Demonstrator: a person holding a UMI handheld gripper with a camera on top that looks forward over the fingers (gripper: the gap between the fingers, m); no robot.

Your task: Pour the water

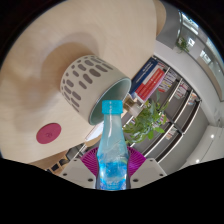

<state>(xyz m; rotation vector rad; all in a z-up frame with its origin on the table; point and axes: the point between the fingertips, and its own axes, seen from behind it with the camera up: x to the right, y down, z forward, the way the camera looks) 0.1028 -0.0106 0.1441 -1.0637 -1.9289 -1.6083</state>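
Observation:
A clear plastic bottle (111,145) with a blue tint and a light blue cap stands between my fingers, and my gripper (111,165) is shut on its body; the magenta pads (91,160) press on both sides. The whole view is tilted, so the bottle is tipped. Just beyond its cap lies a white cup (92,85) with a grey oval pattern and a pale green inside, its mouth turned toward the bottle's top. The cup stands on a light wooden table (60,40). No water stream is visible.
A round dark red coaster (48,133) lies on the table beside the cup. Beyond the table edge are a green plant (150,120) and shelves with books (160,80).

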